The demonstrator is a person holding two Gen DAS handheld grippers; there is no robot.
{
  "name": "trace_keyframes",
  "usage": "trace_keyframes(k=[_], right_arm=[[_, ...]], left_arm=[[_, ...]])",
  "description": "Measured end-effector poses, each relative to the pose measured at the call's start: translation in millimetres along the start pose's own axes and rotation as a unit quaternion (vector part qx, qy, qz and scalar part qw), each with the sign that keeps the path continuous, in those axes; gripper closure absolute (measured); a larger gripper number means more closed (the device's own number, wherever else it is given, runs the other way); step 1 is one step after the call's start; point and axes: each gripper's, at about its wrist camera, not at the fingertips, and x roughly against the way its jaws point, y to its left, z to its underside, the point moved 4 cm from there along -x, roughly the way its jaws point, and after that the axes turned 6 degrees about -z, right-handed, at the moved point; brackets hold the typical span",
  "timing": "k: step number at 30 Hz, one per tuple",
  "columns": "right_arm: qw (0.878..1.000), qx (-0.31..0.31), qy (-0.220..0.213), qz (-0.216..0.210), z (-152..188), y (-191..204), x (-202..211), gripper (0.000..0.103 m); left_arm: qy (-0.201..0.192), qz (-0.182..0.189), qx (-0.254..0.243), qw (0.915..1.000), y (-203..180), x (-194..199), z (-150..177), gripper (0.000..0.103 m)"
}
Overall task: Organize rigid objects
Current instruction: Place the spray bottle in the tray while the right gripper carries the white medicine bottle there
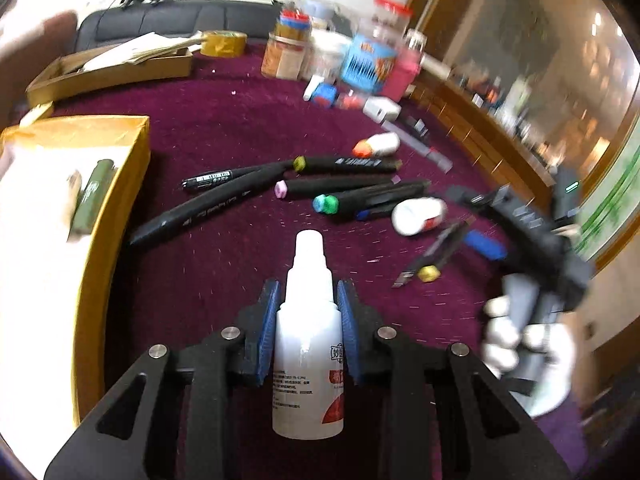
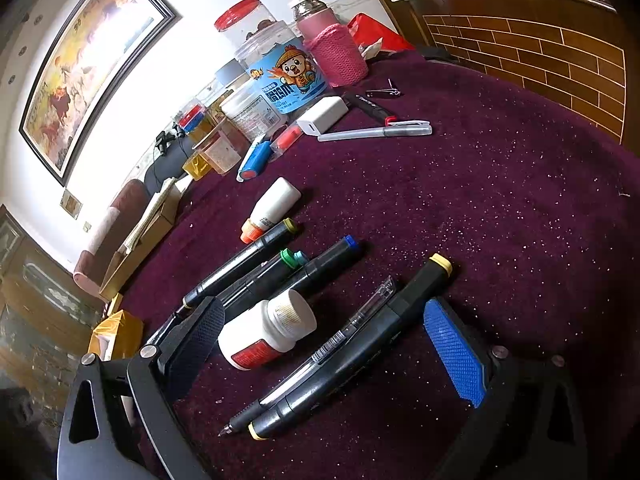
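Observation:
My left gripper [image 1: 308,308] is shut on a white squeeze bottle [image 1: 308,340] with a red label. The blue pads press its sides and its nozzle points away from me. Ahead lie several black markers [image 1: 256,188] with coloured caps on the purple cloth [image 1: 224,120]. A yellow box [image 1: 108,216] at the left holds a green tube [image 1: 94,196]. My right gripper [image 2: 324,340] is open low over the cloth. Between its fingers, untouched, lie a white pill bottle [image 2: 268,332], a clear pen [image 2: 340,344] and a yellow-capped black marker [image 2: 368,340].
Jars [image 2: 260,36], a pink-sleeved flask [image 2: 332,48], a white power bank [image 2: 322,114], a grey pen [image 2: 376,132] and nail clippers [image 2: 384,91] crowd the back. A small orange-capped bottle [image 2: 272,208] lies mid-cloth. A cardboard box [image 1: 112,68] and tape roll [image 1: 222,43] sit far left. A gloved hand [image 1: 520,344] is at the right.

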Motion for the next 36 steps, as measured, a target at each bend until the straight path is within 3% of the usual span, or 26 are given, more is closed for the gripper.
trace_keyframes(k=[4,10,16,22,24,26,30,36], right_arm=[[1.0,-0.007,-0.003,-0.008,0,-1,1,0.005],[1.0,0.009,0.008,0.012,-1,4,0,0.005],[0.989,0.14,0.017,0.043,-5,47,14,0.005],[0.965,0.237,0.076,0.083,10,71,-26,0.005],[0.961,0.25,0.081,0.091,15,71,-36,0.012],[0.958,0.25,0.101,0.093,18,68,-45,0.053],[0.961,0.239,0.107,0.091,21,66,-40,0.052],[0.968,0.231,0.088,0.04,21,86,-12,0.052]], left_arm=[[-0.024,0.046,0.033,0.9981,5,25,2,0.077],[-0.049,0.071,0.047,0.9952,14,55,6,0.076],[-0.049,0.089,0.06,0.993,25,62,13,0.076],[-0.05,0.088,0.076,0.992,35,65,16,0.076],[-0.051,0.084,0.078,0.992,39,68,17,0.076],[-0.054,0.08,0.083,0.9918,45,72,18,0.076],[-0.061,0.075,0.096,0.9906,60,80,18,0.076],[-0.059,0.08,0.145,0.9845,105,89,10,0.076]])
